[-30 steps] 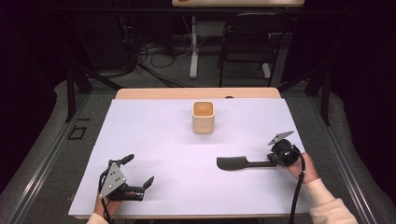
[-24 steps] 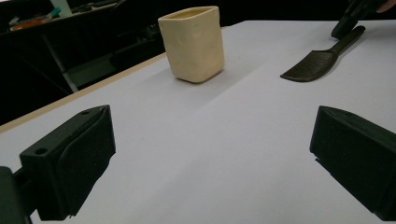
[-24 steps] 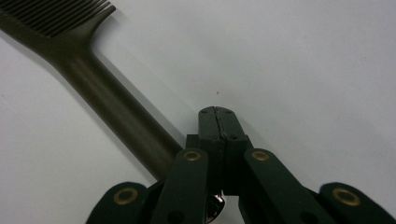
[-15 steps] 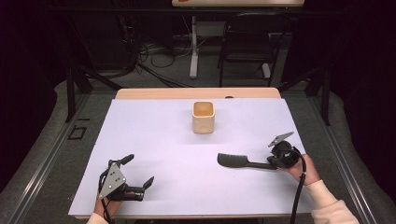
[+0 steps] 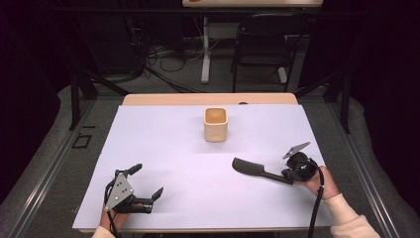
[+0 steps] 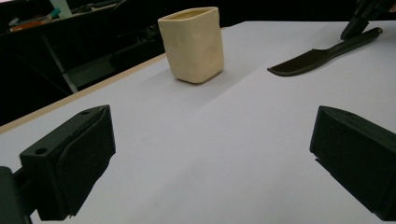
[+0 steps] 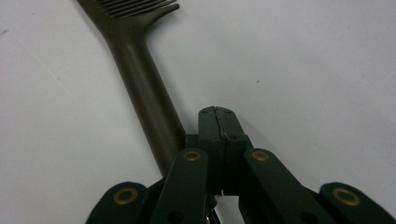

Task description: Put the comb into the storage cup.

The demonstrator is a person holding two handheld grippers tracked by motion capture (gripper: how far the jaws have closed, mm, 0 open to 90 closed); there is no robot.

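Cream-yellow square cup [image 5: 216, 124], plain, slightly dimpled surface. Dark olive-black comb [image 5: 257, 170], solid colour, teeth same shade. Table cover [image 5: 163, 144] pale lavender-white, unpatterned; light wood table edge [image 5: 163, 99] behind it. Left gripper [image 5: 147, 187] black with grey plate; right gripper [image 5: 289, 173] black, brass-coloured rivets. Cream sleeve [image 5: 346, 220].

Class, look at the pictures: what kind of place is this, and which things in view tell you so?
Probably a lab or recording workshop: a covered table on a metal frame, loose cables on the floor behind, dark surroundings.
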